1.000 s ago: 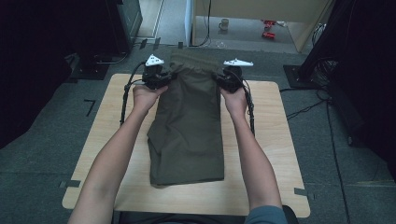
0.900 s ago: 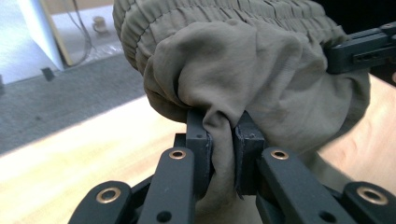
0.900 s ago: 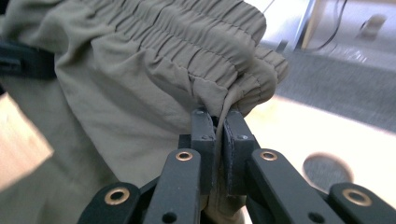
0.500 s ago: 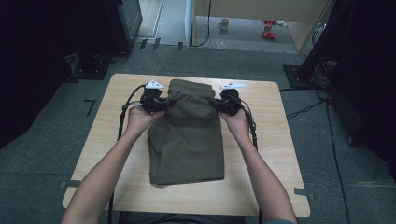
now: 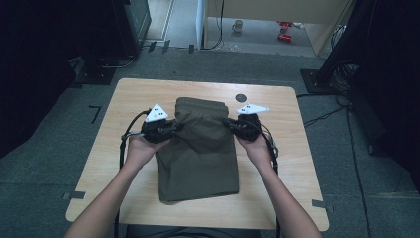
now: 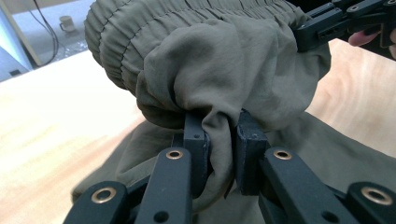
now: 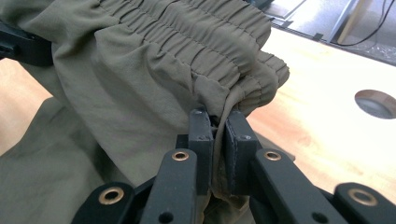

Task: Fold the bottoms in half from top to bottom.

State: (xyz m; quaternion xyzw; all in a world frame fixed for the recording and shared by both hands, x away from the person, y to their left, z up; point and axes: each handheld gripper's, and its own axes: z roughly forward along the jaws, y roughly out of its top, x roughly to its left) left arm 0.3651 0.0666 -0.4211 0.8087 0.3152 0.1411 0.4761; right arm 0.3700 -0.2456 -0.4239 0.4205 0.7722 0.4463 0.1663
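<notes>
Two grips: both tongs clamped on cloth right now, one per side of the olive shorts (image 5: 200, 148).
Left gripper (image 5: 171, 130): jaws pinched on a bunched fold at the garment's left edge, centre-left of the high view; fabric squeezed between the pads (image 6: 198, 140) in the left gripper view.
Right gripper (image 5: 232, 124): jaws nearly together on a thin fold just below the elastic waistband (image 7: 201, 32), centre-right of the high view.
Step, my read: folding the waistband end over twd the bottom of the frame.
Do it well: keep both hands level & moving together, cloth taut betw. them, lay the fold down square on the lower half, let go only once it rests flat.
Where: mid table (image 5: 124, 99), lower part flat, top end lifted & doubled over.
Long axis: runs top-to-bottom in the high view.
Pointing: waistband end twd the top of the frame, leg end twd the bottom edge, nr the person.
Watch: left bunch is thick, could slip unevenly.
</notes>
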